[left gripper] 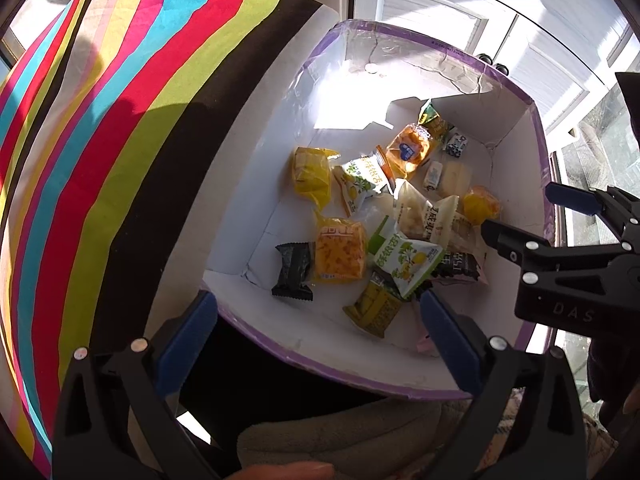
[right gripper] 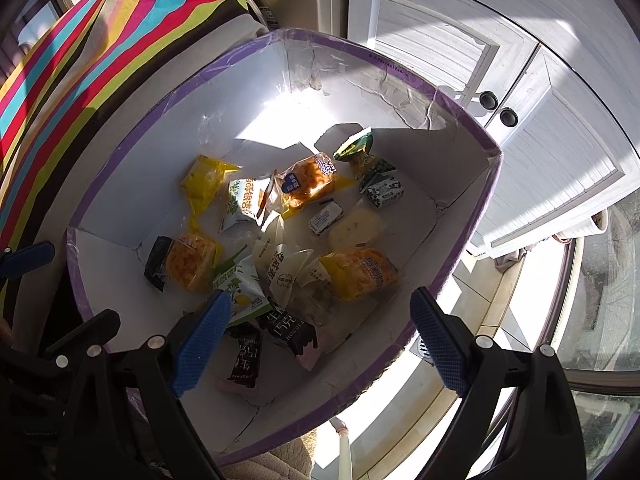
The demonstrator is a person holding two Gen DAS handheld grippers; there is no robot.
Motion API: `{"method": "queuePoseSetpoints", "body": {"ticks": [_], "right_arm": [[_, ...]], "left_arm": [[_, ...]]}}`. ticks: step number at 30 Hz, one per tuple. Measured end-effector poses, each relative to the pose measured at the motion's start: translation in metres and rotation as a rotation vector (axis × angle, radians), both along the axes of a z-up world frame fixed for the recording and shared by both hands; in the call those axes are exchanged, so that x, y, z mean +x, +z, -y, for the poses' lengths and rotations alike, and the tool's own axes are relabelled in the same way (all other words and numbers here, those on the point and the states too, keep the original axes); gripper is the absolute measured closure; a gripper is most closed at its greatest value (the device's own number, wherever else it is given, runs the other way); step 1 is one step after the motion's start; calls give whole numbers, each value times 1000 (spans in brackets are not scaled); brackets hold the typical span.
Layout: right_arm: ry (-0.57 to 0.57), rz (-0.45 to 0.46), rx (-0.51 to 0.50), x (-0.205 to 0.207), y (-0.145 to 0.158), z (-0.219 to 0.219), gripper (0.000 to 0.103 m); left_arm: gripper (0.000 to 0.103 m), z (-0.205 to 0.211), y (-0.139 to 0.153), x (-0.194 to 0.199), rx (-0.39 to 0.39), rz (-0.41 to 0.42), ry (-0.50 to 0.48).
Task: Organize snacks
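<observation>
A white box with a purple rim (left gripper: 316,364) (right gripper: 132,148) holds several wrapped snacks: orange cake packs (left gripper: 341,254) (right gripper: 360,272), yellow packs (left gripper: 312,174) (right gripper: 204,178), green-and-white packs (left gripper: 408,262) (right gripper: 246,196) and black chocolate bars (left gripper: 293,270) (right gripper: 288,330). My left gripper (left gripper: 320,344) is open and empty over the box's near rim. My right gripper (right gripper: 320,340) is open and empty above the near snacks. The right gripper also shows in the left wrist view (left gripper: 520,216) at the box's right side, open.
A striped cloth (left gripper: 100,140) (right gripper: 80,40) lies left of the box. White cabinet doors (left gripper: 460,32) (right gripper: 460,60) stand behind it. A window and tiled floor (right gripper: 520,320) lie to the right. A beige fuzzy fabric (left gripper: 340,440) lies below the box.
</observation>
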State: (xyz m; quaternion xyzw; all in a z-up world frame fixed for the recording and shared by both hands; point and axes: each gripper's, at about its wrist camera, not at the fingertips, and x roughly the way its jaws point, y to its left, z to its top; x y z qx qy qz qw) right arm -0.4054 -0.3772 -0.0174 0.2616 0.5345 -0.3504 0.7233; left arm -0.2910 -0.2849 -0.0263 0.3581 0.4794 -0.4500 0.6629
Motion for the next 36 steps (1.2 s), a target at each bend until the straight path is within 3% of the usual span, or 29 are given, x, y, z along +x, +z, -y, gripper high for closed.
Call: {"method": "queuePoseSetpoints", "body": {"ticks": [36], "right_arm": [[-2,3,4,-1,-2,0,15]], "left_arm": [[2,-3,-4,4,8,-27,1]]}}
